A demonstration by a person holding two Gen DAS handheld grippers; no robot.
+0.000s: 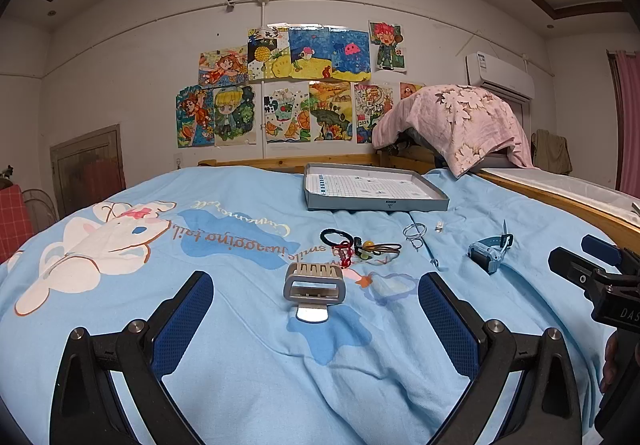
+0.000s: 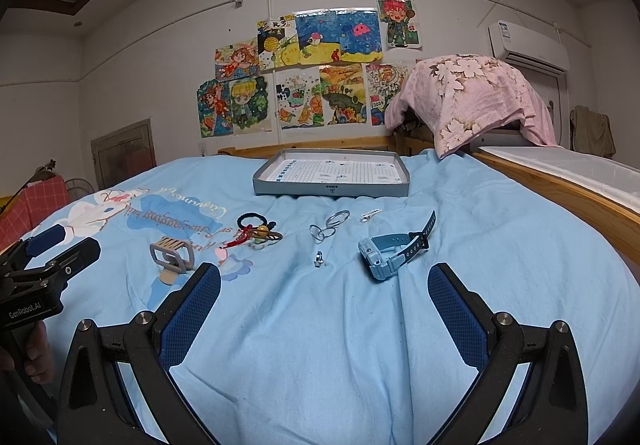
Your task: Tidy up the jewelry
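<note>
Both the left gripper [image 1: 316, 309] and right gripper [image 2: 324, 297] hover with jaws spread wide, empty; on the blue bedspread [image 2: 320, 325] lie a grey clip [image 1: 314, 283], hair ties [image 1: 360, 245], rings [image 2: 328, 229], a blue watch [image 2: 394, 249]; the tray [image 2: 332, 190] sits beyond.

tray [image 2: 332, 189] behind | hair ties [image 2: 256, 231] left | watch [image 2: 390, 253] right | on bed [image 2: 320, 325]

Blue watch [image 2: 394, 251], silver rings [image 2: 329, 226], hair ties [image 2: 258, 229], grey clip [image 2: 172, 255] scattered before open tray [image 2: 332, 189]
</note>
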